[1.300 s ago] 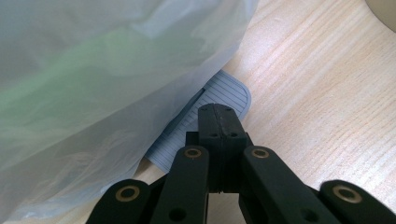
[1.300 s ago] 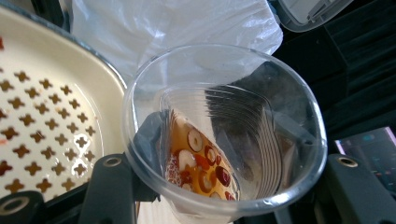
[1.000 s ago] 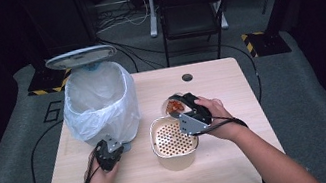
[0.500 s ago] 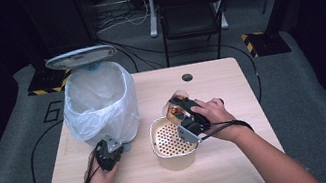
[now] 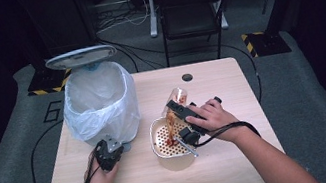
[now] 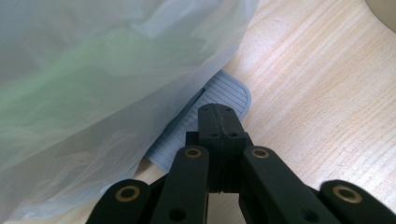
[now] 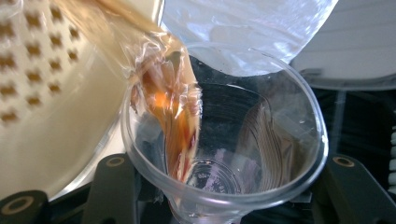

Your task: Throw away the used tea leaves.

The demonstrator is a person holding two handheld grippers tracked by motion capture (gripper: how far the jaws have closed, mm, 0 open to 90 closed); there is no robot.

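Observation:
My right gripper point(image 5: 177, 107) is shut on a clear plastic cup point(image 5: 179, 96), tipped on its side over a perforated metal strainer bowl point(image 5: 163, 148) at the table's middle. Brown-orange liquid point(image 5: 172, 126) runs from the cup's rim into the strainer. In the right gripper view the cup point(image 7: 261, 140) sits between the jaws of the right gripper point(image 7: 224, 198), with the stream point(image 7: 173, 116) leaving over its lip toward the strainer point(image 7: 42, 70). My left gripper point(image 5: 109, 146) is shut and empty at the foot of the bin. Its closed tips point(image 6: 219, 116) rest on the bin's ribbed grey pedal point(image 6: 224, 92).
A pedal bin lined with a white plastic bag point(image 5: 99, 102) stands at the table's left, its lid point(image 5: 81, 56) raised. The wooden table point(image 5: 220, 81) has a round cable hole point(image 5: 187, 77) at the back. A black chair point(image 5: 192, 10) stands behind the table.
The right hand has tipped the cup further over the strainer, and liquid now pours out. The left hand and gripper have stayed put.

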